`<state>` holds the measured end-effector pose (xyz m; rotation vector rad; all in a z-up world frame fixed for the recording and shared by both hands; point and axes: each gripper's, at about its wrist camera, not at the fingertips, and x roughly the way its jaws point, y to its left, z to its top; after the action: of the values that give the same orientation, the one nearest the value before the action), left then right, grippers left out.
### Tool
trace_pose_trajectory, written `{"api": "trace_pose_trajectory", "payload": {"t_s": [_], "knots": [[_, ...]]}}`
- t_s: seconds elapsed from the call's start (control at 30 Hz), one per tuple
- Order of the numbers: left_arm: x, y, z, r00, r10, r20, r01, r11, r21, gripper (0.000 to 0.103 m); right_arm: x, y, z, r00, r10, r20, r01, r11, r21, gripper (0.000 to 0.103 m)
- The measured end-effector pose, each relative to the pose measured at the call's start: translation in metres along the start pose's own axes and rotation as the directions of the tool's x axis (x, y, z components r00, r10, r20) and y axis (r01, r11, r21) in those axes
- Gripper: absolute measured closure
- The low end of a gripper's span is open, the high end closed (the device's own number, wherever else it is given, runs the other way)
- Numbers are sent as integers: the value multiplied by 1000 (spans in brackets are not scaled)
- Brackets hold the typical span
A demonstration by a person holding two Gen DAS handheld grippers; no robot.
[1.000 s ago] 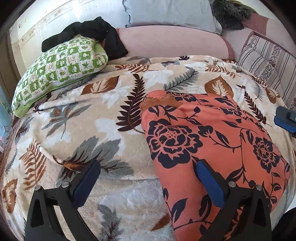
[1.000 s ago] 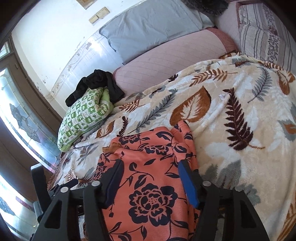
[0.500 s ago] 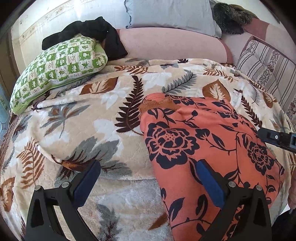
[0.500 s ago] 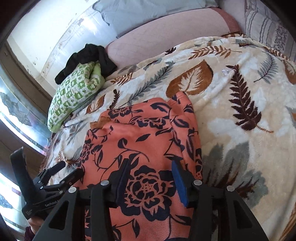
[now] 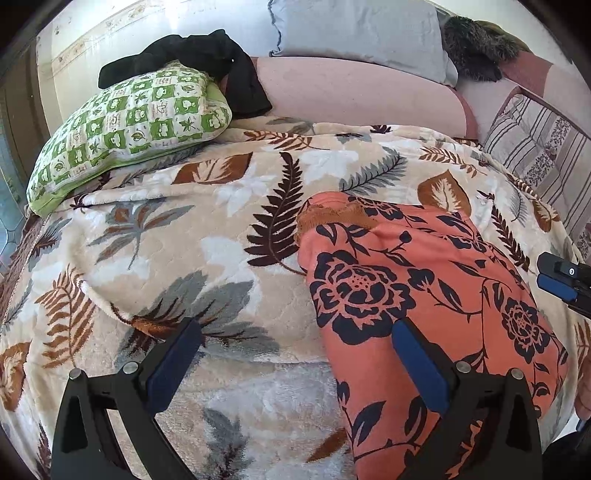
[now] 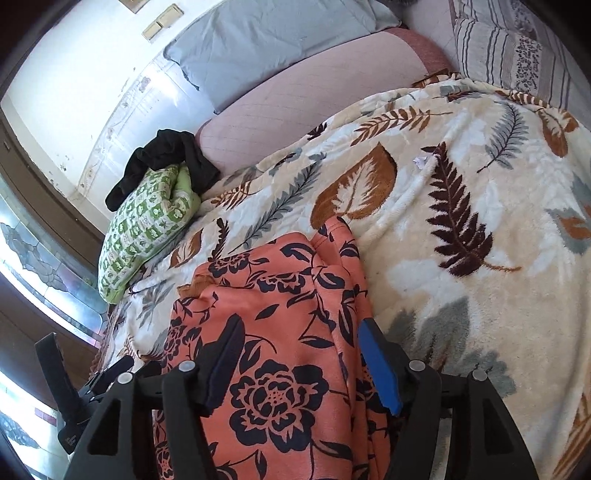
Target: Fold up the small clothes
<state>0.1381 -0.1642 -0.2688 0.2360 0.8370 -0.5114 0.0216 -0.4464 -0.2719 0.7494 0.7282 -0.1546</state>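
An orange garment with dark blue flowers (image 5: pixel 424 280) lies spread on the leaf-print blanket (image 5: pixel 221 258), its brown collar edge at the far left corner. My left gripper (image 5: pixel 295 358) is open wide at the garment's left edge, one pad over the cloth and the other over bare blanket. In the right wrist view my right gripper (image 6: pixel 301 365) hovers over the near part of the garment (image 6: pixel 280 295). Its jaws are opening, and the cloth lies under the gap with no pad pressing it. Each gripper shows at the edge of the other's view: the right gripper (image 5: pixel 561 280) and the left gripper (image 6: pixel 92 380).
A green checked pillow (image 5: pixel 129 122) with a black garment (image 5: pixel 207 55) on it sits at the far left. Behind the blanket lie a pink bolster (image 5: pixel 351 96), a grey pillow (image 5: pixel 358 33) and a striped cushion (image 5: pixel 535 140). Bare blanket (image 6: pixel 461 295) stretches to the garment's right.
The right gripper's jaws have spread wider over the garment. In the left wrist view it has sunk a little at the right edge. The left gripper and garment stay put.
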Motion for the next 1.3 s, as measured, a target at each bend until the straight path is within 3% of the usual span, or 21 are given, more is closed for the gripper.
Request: {"api": "trace_pose_trajectory", "payload": {"t_s": [1.3], "knots": [[7,-3,-1,1000,-2,-16,2,1000,12,0,6,-3,0,1000,8,-22,-8,1000,16,35]]}}
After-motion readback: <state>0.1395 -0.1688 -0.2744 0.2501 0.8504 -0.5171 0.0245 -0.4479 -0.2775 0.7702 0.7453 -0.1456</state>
